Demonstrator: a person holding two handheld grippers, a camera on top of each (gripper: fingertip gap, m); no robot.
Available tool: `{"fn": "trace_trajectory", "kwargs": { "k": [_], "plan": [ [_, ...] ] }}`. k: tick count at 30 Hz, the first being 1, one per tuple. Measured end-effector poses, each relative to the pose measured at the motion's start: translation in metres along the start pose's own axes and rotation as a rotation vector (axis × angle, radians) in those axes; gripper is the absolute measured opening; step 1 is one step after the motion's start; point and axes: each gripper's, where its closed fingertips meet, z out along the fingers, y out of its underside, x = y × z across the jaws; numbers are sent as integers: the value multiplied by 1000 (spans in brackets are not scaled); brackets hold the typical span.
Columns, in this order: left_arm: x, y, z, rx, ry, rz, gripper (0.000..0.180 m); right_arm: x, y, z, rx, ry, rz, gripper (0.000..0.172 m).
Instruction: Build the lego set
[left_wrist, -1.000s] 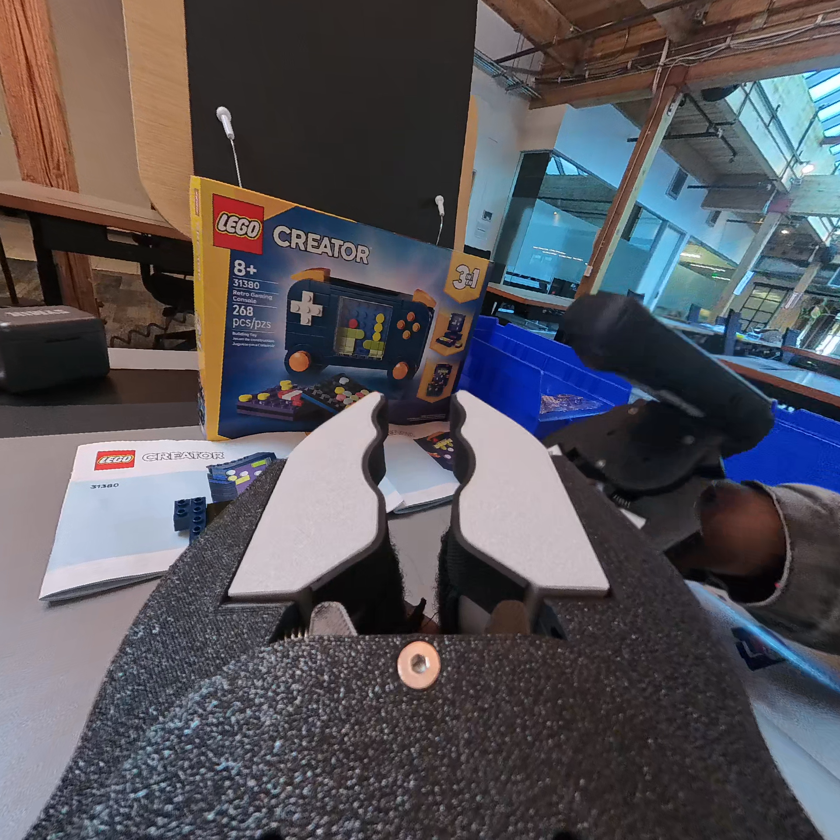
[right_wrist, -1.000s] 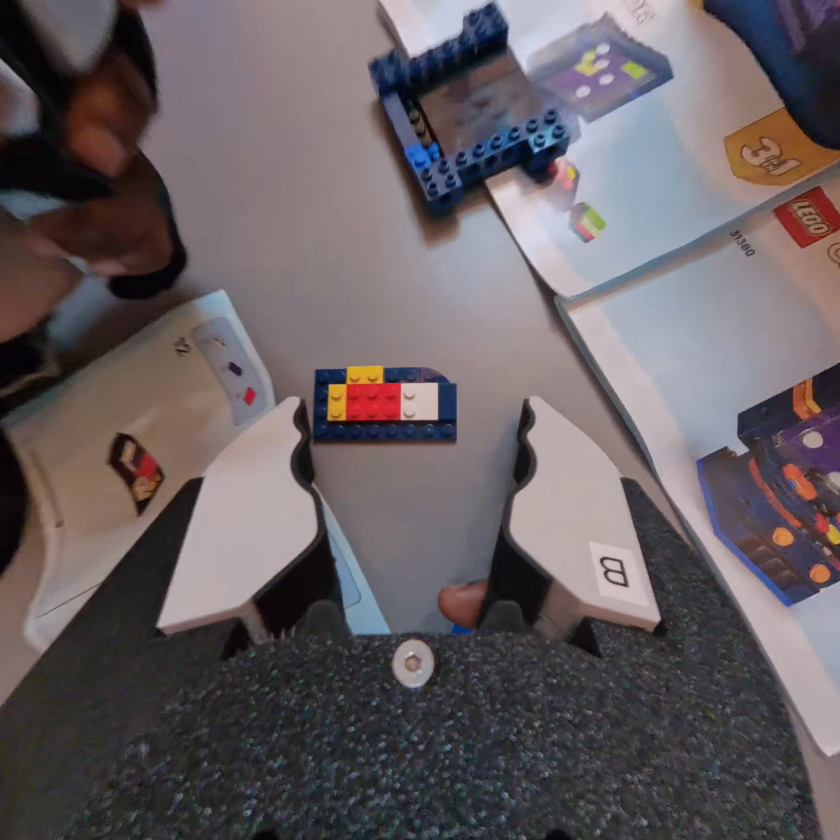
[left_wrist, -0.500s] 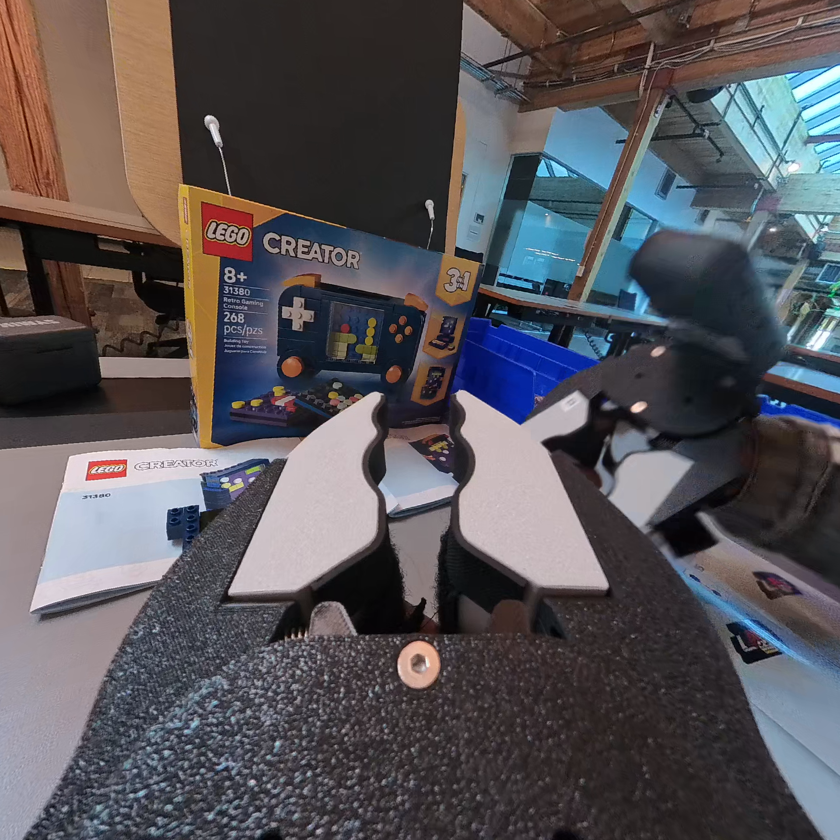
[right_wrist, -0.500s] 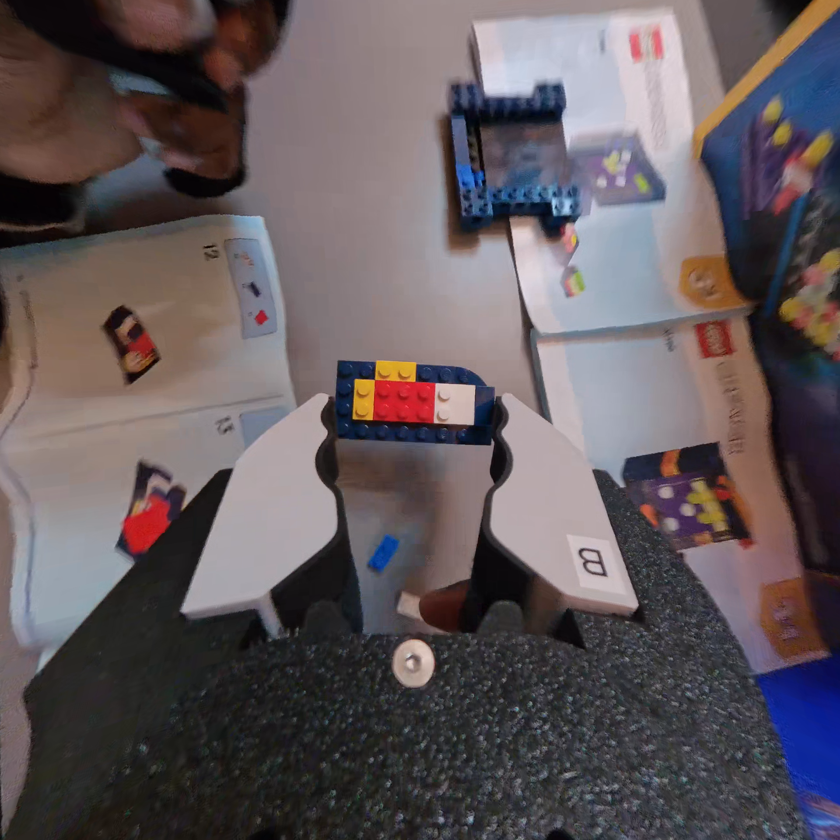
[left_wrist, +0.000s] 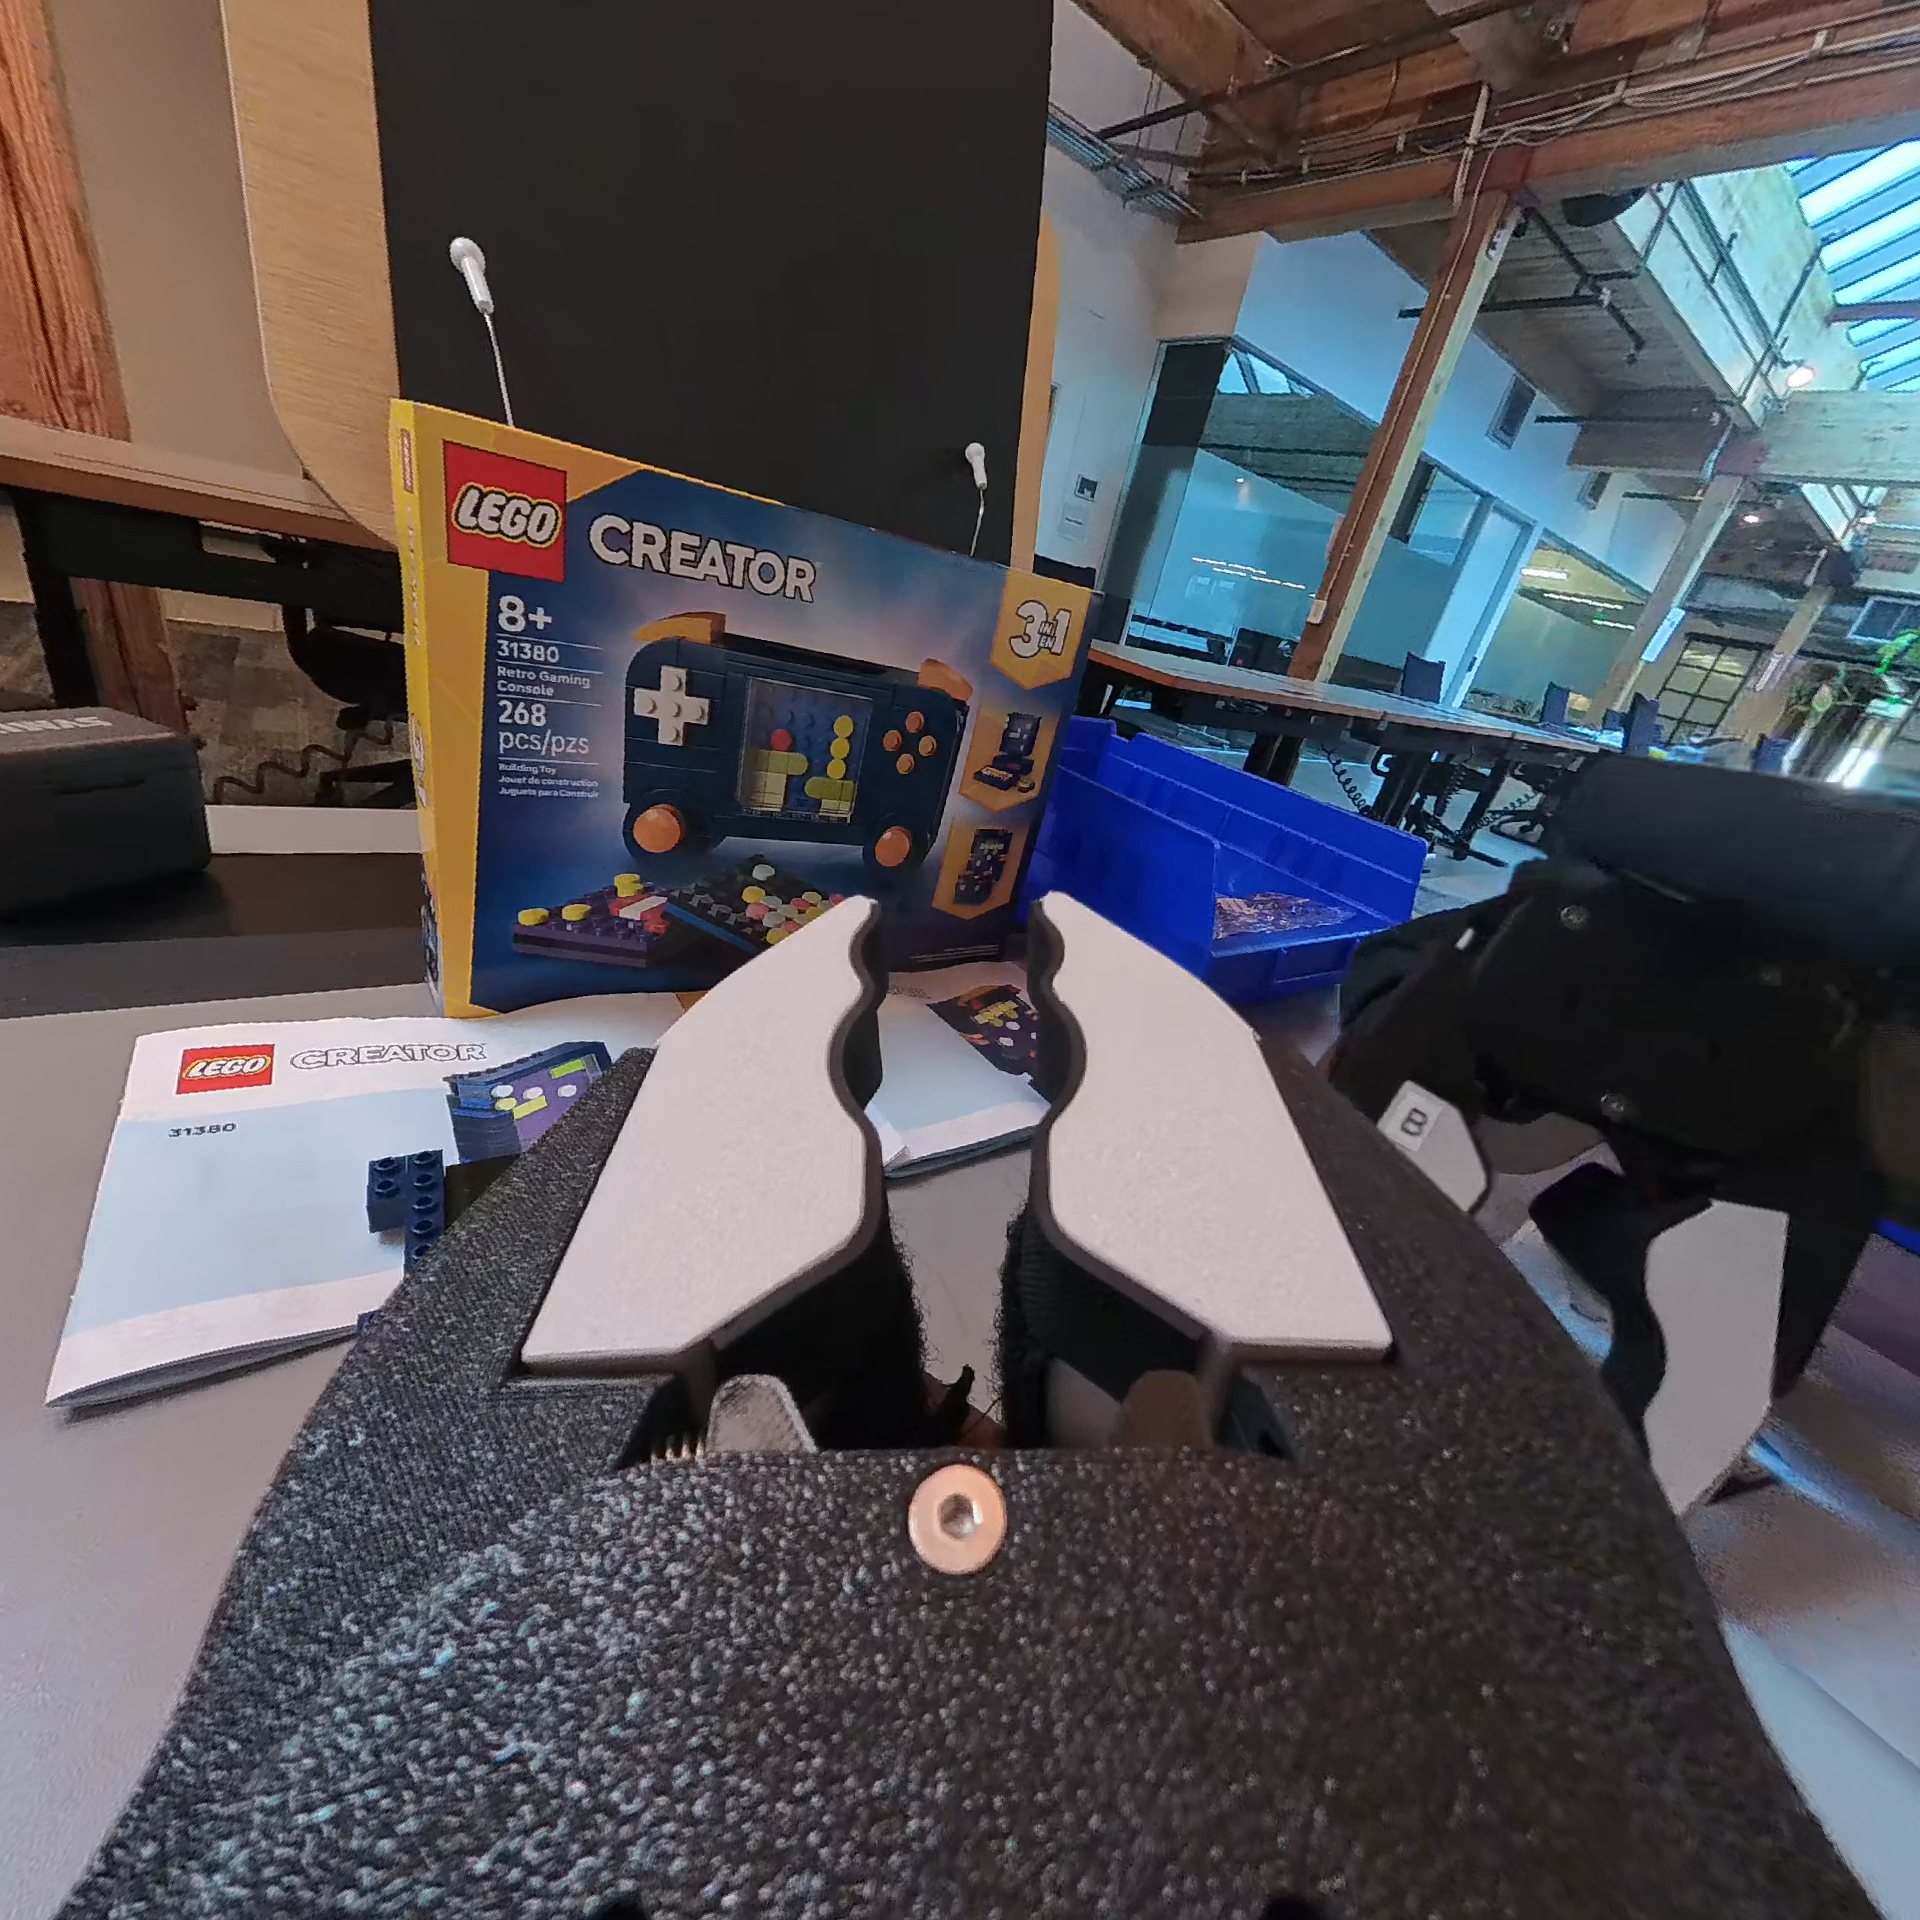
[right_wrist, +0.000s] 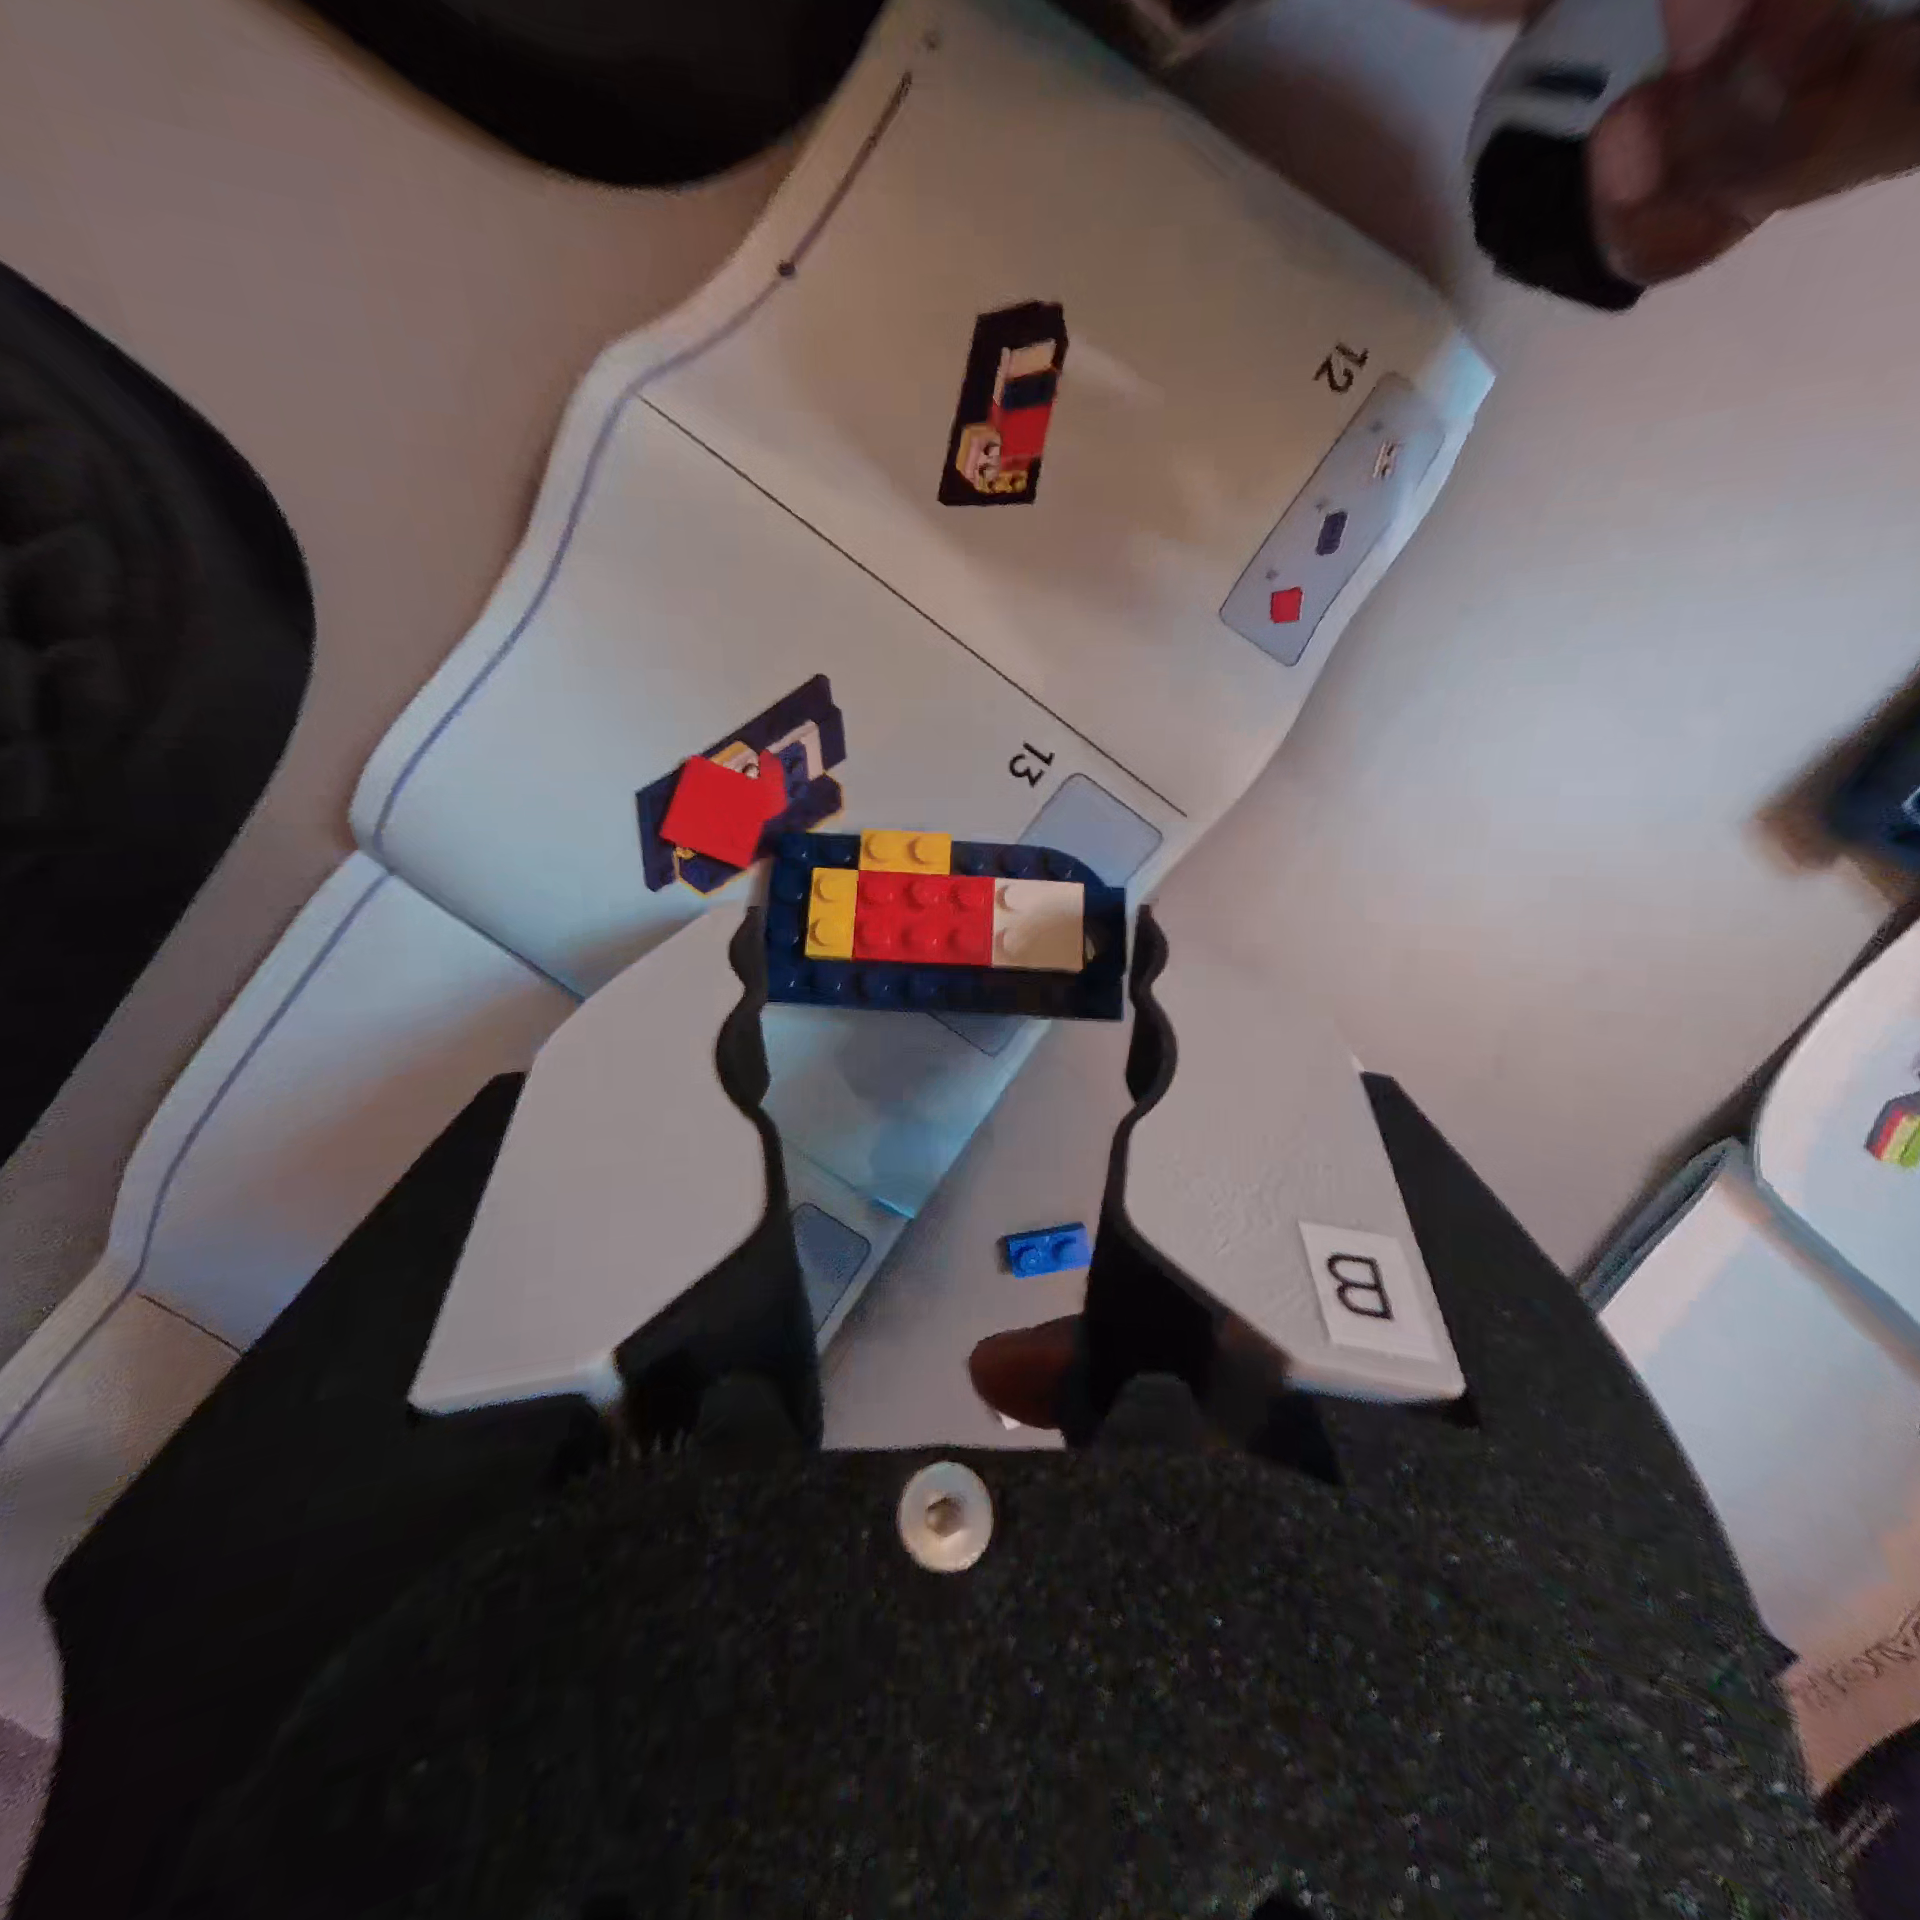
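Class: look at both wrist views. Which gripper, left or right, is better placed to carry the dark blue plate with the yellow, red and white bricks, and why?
Right. The right gripper already clamps the dark blue plate by both ends, above the open instruction booklet. The left gripper is empty, facing the toy box.

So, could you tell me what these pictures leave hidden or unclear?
- Left wrist view: the blue brick frame is mostly hidden behind the left gripper.
- Left wrist view: the right gripper shows no fingertips or load.
- Right wrist view: a hand is blurred and cut off at the top.
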Motion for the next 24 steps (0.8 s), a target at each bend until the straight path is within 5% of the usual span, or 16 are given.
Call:
{"fn": "trace_trajectory", "kwargs": {
  "k": [4, 8, 13, 16, 24],
  "plan": [
    [0, 0, 0, 1, 1, -4, 25, 9, -13, -13, 119, 97, 208, 82],
    [-2, 1, 0, -1, 6, -43, 25, 9, -8, -19, 179, 279, 571, 67],
    [-1, 2, 0, -5, 11, -49, 25, -7, -17, -19, 367, 378, 437, 70],
    [0, 1, 0, -3, 13, -40, 25, -3, -15, -20, 500, 359, 504, 73],
    [2, 4, 1, -16, 26, -42, 25, -6, 0, -9, 415, 330, 547, 69]
  ]
}}
